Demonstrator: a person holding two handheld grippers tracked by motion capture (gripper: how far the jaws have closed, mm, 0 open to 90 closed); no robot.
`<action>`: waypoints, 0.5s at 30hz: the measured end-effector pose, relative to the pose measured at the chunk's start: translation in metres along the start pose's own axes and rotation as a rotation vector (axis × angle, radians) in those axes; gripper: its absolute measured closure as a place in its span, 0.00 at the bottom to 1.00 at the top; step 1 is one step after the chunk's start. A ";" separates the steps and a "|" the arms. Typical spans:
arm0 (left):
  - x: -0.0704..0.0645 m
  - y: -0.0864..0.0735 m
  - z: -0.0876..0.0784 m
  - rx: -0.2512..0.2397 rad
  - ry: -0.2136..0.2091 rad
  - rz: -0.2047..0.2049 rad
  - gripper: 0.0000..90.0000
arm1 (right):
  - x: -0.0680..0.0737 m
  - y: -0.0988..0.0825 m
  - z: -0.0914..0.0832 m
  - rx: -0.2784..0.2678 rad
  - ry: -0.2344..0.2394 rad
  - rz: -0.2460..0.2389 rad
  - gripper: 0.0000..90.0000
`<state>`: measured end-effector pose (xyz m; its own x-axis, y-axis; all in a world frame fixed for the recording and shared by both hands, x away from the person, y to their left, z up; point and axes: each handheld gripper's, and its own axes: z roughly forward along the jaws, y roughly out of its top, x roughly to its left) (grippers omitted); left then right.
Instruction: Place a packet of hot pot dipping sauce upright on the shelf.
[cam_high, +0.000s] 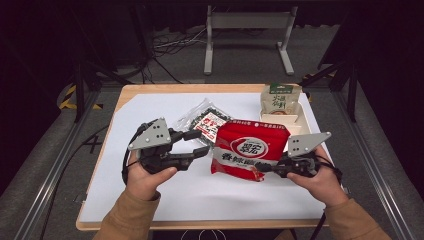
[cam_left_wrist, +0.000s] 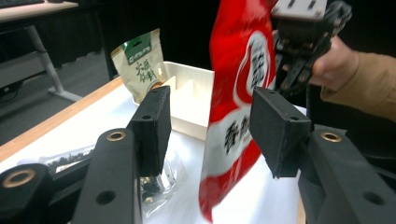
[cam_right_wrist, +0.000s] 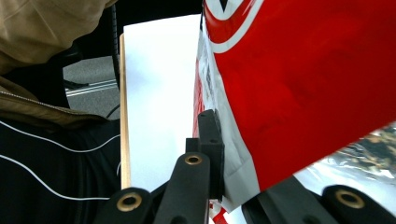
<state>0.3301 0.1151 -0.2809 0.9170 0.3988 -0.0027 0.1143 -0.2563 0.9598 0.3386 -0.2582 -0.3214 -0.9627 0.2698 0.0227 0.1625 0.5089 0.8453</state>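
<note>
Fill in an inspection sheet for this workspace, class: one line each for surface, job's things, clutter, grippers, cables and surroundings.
Surface: wooden table covered by a white sheet.
Job's things: red snack bag held up off the sheet; clear packet of dark contents lying flat; green-topped pouch leaning in a white divided tray.
Clutter: nothing seen.
Grippers: left gripper open, jaws apart beside the red bag; right gripper shut on the red bag's lower edge.
Cables: one trails from each gripper; loose cables on the floor behind.
Surroundings: dark room, grey metal frame beyond the table, aluminium rails at both sides.
</note>
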 end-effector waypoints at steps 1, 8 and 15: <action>0.001 -0.001 0.000 0.002 -0.002 -0.011 0.54 | -0.001 0.002 -0.003 0.000 -0.003 0.000 0.99; 0.009 -0.007 0.001 0.037 0.045 -0.045 0.49 | -0.013 0.012 -0.020 0.004 -0.024 0.008 0.99; 0.017 -0.014 0.001 0.046 0.061 -0.064 0.46 | -0.024 0.021 -0.034 0.027 -0.060 0.001 0.99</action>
<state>0.3446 0.1250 -0.2943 0.8824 0.4684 -0.0450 0.1905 -0.2680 0.9444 0.3582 -0.2814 -0.2860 -0.9480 0.3181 -0.0088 0.1703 0.5305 0.8304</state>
